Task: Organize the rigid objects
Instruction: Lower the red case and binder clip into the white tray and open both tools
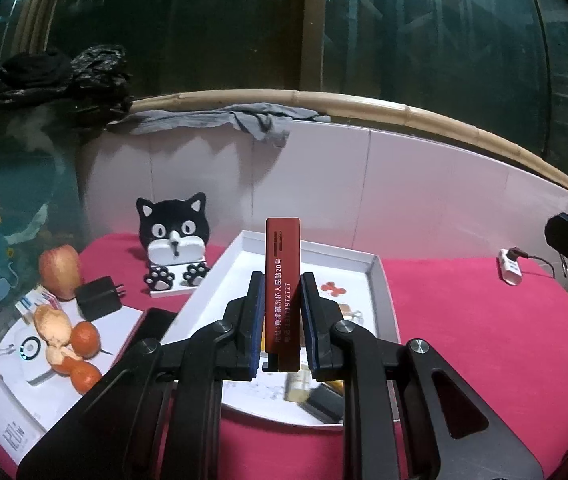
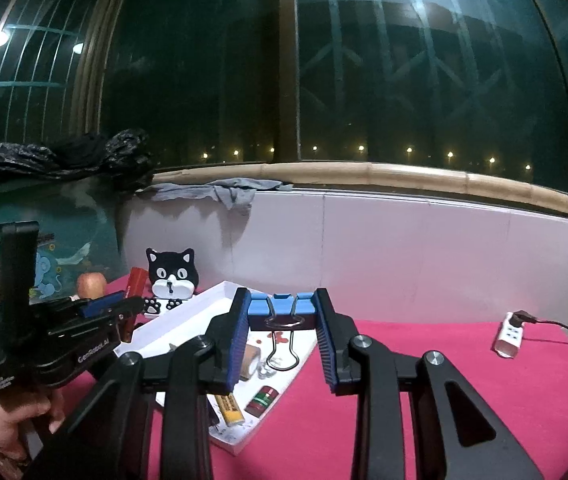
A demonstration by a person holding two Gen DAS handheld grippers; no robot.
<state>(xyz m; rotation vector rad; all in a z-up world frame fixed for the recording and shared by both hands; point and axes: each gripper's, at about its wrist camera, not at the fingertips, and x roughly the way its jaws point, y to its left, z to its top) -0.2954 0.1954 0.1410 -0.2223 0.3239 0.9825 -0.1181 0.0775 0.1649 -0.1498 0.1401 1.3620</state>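
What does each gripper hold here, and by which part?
Left gripper: red flat bar, upright, clamped by its lower half. Right gripper: blue binder clip, gripped across the ends of its body, wire handles hanging down.

Left gripper clamped tight, right gripper clamped, hand gripping handle

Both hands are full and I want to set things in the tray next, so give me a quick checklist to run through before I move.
1. Left claw gripping the flat red printed lighter: ok, upright between the pads.
2. Right claw gripping the blue binder clip: ok, wire handles hanging down.
3. White rectangular tray below both claws: ok.
4. Free spot in the tray: cannot tell, claws hide much of it.
5. Black-and-white cat figurine clear of the tray: ok, behind it.
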